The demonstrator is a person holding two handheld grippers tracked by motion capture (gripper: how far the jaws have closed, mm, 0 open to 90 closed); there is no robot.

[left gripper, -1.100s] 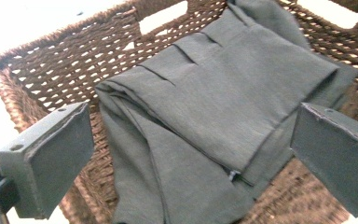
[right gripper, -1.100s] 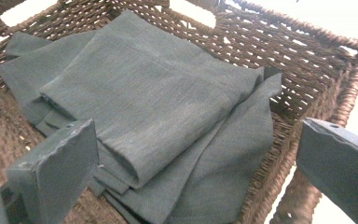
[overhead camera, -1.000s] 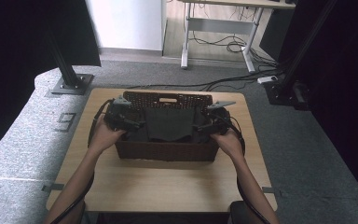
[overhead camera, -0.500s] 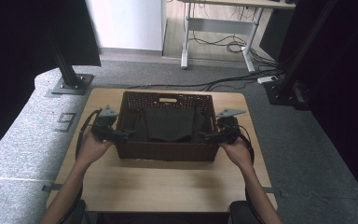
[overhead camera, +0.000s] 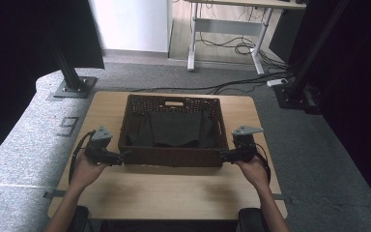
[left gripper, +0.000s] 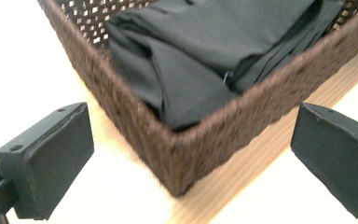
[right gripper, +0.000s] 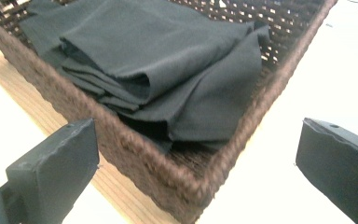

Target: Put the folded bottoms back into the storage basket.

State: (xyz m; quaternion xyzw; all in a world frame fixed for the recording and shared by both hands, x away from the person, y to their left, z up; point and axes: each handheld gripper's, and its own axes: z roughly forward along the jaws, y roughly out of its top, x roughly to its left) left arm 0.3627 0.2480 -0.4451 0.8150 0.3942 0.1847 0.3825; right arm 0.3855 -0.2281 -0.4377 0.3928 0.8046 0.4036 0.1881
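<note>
A brown wicker basket [overhead camera: 171, 157] stands in the middle of the wooden table, holding folded black cloth [overhead camera: 174, 128]. My left gripper [overhead camera: 123, 158] is at the basket's near left corner [left gripper: 179, 163], open, its jaws spread to either side of that corner with nothing between them. My right gripper [overhead camera: 222, 155] is at the near right corner [right gripper: 191, 191], also open and empty. The black cloth [left gripper: 205, 42] lies in loose folds inside the rim, and in the right gripper view the cloth [right gripper: 158, 56] reaches the basket wall.
The table [overhead camera: 174, 193] has bare wood in front of the basket. A black stand base [overhead camera: 72, 87] sits off the far left corner and another [overhead camera: 294, 94] off the far right. Cables trail on the grey floor [overhead camera: 232, 87] behind.
Both grippers have drawn back from over the basket's sides to its near corners, outward and toward the person. The basket and cloth stay where they were.
</note>
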